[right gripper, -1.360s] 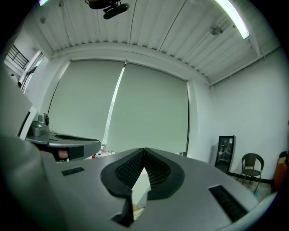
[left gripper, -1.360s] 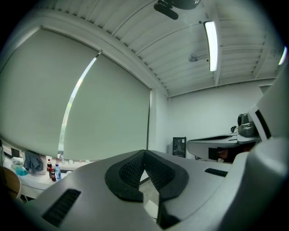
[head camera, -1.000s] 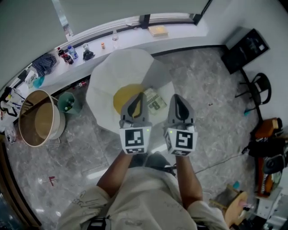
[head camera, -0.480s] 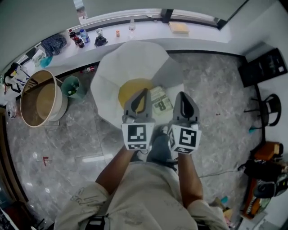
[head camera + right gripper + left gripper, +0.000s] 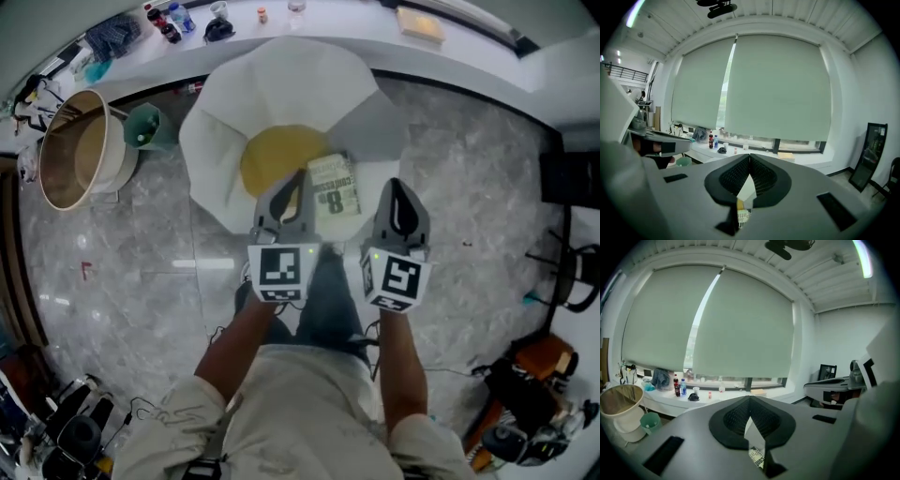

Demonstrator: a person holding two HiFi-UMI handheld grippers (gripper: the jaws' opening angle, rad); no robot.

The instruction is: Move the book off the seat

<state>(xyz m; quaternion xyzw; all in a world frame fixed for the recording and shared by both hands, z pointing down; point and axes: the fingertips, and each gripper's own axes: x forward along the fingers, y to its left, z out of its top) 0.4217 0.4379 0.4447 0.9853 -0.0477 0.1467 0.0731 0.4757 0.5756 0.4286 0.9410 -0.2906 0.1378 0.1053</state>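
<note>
A book [image 5: 335, 194] with a pale green cover lies on the white, egg-shaped seat [image 5: 281, 84], at the right edge of its yellow centre cushion [image 5: 272, 155]. Both grippers hover above the seat's near edge, pointing forward and level. My left gripper [image 5: 296, 178] is just left of the book and my right gripper [image 5: 397, 186] is to its right. Neither touches it. The left gripper [image 5: 750, 397] and the right gripper [image 5: 750, 155] are both shut with nothing between the jaws. A strip of the book [image 5: 758, 456] shows below the left gripper's closed jaws.
A large round tub [image 5: 80, 150] and a small green bin [image 5: 145, 127] stand left of the seat on the marble floor. The window ledge [image 5: 328, 23] behind carries bottles [image 5: 178, 19] and a flat box [image 5: 419, 25]. Black furniture [image 5: 572, 178] stands at the right.
The person has stepped towards the seat, so seat and book now sit closer and lower in the head view. The grippers now flank the book. Both stayed shut.
</note>
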